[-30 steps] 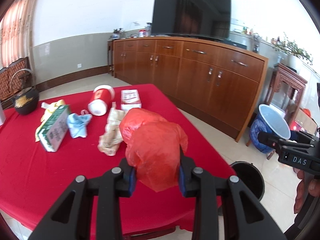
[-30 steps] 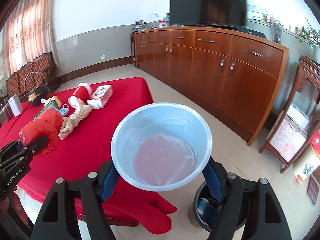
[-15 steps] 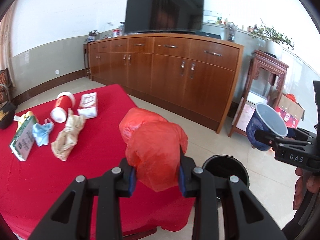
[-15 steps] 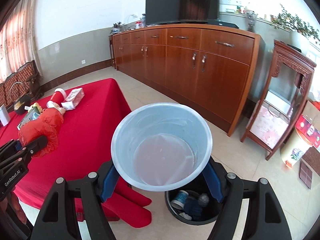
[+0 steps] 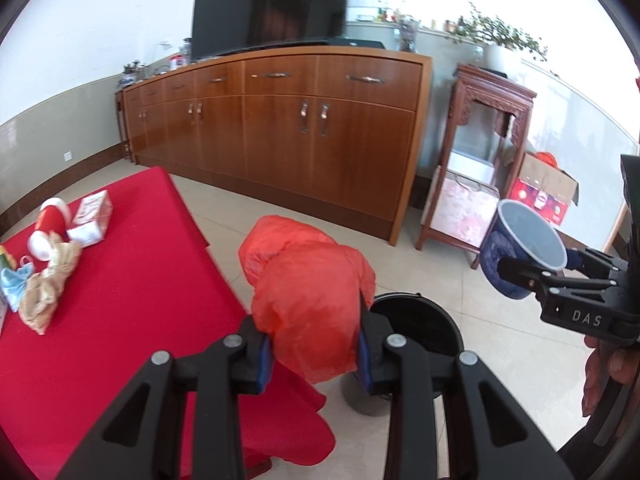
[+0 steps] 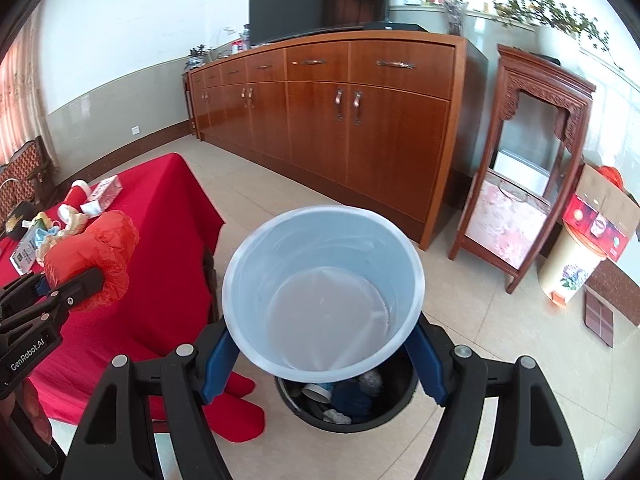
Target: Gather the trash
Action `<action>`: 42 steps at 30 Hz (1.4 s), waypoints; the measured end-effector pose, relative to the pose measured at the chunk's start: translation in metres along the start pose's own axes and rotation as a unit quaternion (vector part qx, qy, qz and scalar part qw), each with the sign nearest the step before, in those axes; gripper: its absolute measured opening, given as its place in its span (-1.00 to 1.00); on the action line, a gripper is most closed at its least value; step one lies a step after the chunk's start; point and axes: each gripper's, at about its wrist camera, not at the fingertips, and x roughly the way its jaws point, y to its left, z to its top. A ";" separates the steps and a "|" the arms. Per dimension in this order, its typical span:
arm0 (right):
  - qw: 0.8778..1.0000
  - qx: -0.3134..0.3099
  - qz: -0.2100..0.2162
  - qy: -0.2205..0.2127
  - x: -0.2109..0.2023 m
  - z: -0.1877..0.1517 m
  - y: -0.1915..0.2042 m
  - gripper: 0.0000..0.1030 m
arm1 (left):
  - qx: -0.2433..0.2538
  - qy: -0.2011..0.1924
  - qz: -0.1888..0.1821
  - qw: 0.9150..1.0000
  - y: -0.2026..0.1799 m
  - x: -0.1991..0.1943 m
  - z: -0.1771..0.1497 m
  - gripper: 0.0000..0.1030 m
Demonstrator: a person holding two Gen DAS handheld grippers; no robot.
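1. Your left gripper [image 5: 314,354] is clamped on a crumpled red plastic bag [image 5: 308,300]; both blue pads press into its sides, and the bag bulges up and forward beyond the fingers.
2. Your right gripper [image 6: 322,354] is closed on a wide paper bowl, pale inside and dark blue outside [image 6: 324,292]; the pads bear on its outer wall and its open mouth faces you. It looks empty.
3. Directly below and just beyond the bowl stands a round black trash bin on the floor [image 6: 384,408], with a cup and other discarded bits already inside. From your left gripper, the same bin [image 5: 420,328] sits just right of the bag and lower down.
4. To the left of both grippers is the table under a red cloth [image 5: 120,312], its corner hanging toward the bin.
5. Farther left on that cloth lie a crumpled beige paper wad [image 5: 48,292], a light blue scrap [image 5: 14,284], a red-and-white cup on its side [image 5: 46,228] and a small red-and-white carton [image 5: 90,218].
6. Beyond everything, across the tiled floor, runs a long wooden sideboard [image 5: 300,136] with a dark television [image 5: 272,4] on top.
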 end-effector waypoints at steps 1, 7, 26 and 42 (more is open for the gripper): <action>1.000 0.002 -0.002 0.002 0.001 -0.001 -0.005 0.49 | 0.003 0.002 -0.003 1.000 -0.004 0.003 0.000 -0.34; 1.000 0.002 -0.012 0.011 0.012 -0.010 -0.027 0.49 | 0.018 0.017 -0.022 0.999 -0.026 0.023 -0.001 -0.34; 0.991 -0.064 -0.003 0.115 0.111 -0.072 -0.070 0.49 | 0.050 0.120 -0.096 0.987 -0.077 0.115 -0.035 -0.34; 0.967 -0.157 0.000 0.200 0.207 -0.115 -0.084 1.00 | 0.064 0.146 -0.029 0.987 -0.075 0.151 -0.058 0.80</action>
